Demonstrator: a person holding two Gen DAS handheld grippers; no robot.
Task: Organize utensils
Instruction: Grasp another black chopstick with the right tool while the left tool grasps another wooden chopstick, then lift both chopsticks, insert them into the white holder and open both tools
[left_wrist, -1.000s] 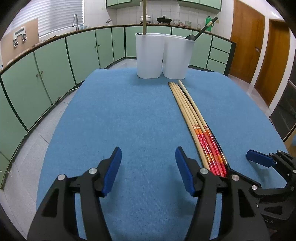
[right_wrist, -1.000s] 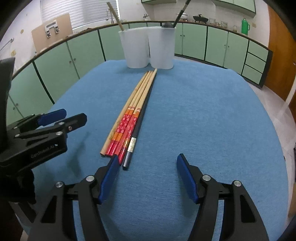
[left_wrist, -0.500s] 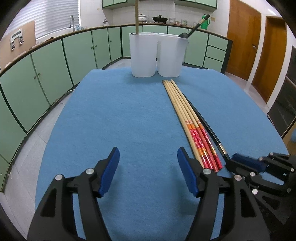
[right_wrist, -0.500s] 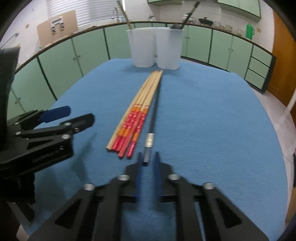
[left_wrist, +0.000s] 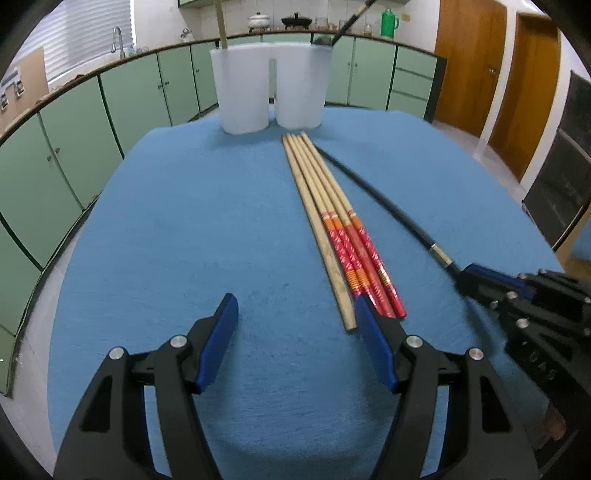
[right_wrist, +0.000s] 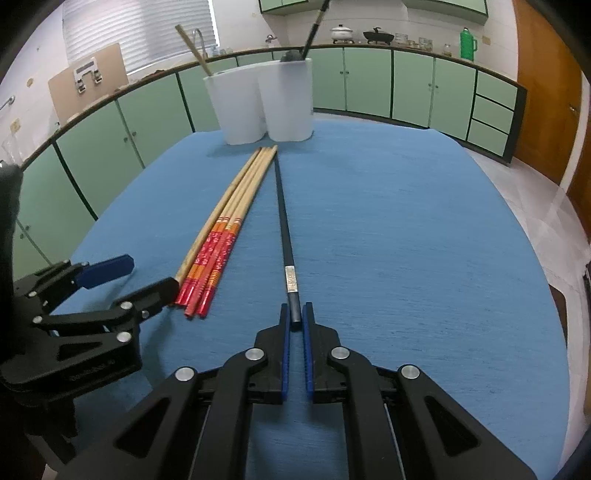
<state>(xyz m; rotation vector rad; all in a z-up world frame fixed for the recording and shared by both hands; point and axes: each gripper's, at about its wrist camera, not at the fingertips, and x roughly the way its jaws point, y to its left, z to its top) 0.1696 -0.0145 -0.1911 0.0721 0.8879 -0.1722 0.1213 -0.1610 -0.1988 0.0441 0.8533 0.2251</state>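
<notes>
Several wooden chopsticks (left_wrist: 325, 206) with red and orange ends lie side by side on the blue cloth; they also show in the right wrist view (right_wrist: 236, 218). A black chopstick (right_wrist: 282, 221) lies just right of them, angled apart (left_wrist: 376, 192). My right gripper (right_wrist: 295, 319) is shut on its near end. My left gripper (left_wrist: 295, 325) is open and empty, its right finger beside the near ends of the wooden chopsticks. Two joined white holders (left_wrist: 269, 96) stand at the far end, one holding a wooden stick, the other a black utensil.
The blue cloth (left_wrist: 184, 221) covers a table with rounded edges. Green cabinets (right_wrist: 369, 85) ring the room, and wooden doors (left_wrist: 469, 62) stand at the right. The left gripper shows at the left in the right wrist view (right_wrist: 110, 280).
My right gripper went from open to shut on the near end of the black chopstick and swung that end away from the wooden ones. My left gripper stayed open and moved forward.
</notes>
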